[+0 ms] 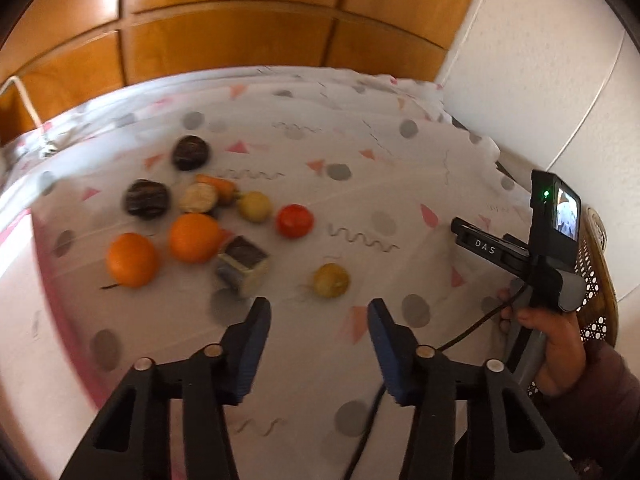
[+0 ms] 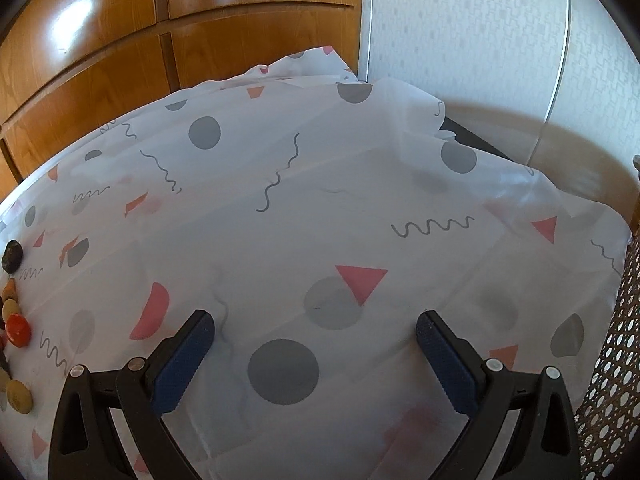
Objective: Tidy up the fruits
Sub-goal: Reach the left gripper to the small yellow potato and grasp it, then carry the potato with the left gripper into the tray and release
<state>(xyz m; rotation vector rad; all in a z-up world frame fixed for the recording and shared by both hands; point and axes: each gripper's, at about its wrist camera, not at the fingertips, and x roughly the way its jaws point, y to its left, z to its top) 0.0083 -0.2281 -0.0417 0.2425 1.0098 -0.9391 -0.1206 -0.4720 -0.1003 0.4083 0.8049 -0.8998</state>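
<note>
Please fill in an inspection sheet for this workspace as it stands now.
Surface: white patterned tablecloth, creased, covering the table.
Job's things: two oranges, red tomato, two dark round fruits, yellowish round fruit, pale round fruit, orange carrot, loosely clustered.
Clutter: small box with dark top among the fruit.
Grippers: left gripper open, empty; right gripper open, empty.
Cables: black cable trailing from right gripper.
Surroundings: wooden cabinets, white wall, perforated panel.
</note>
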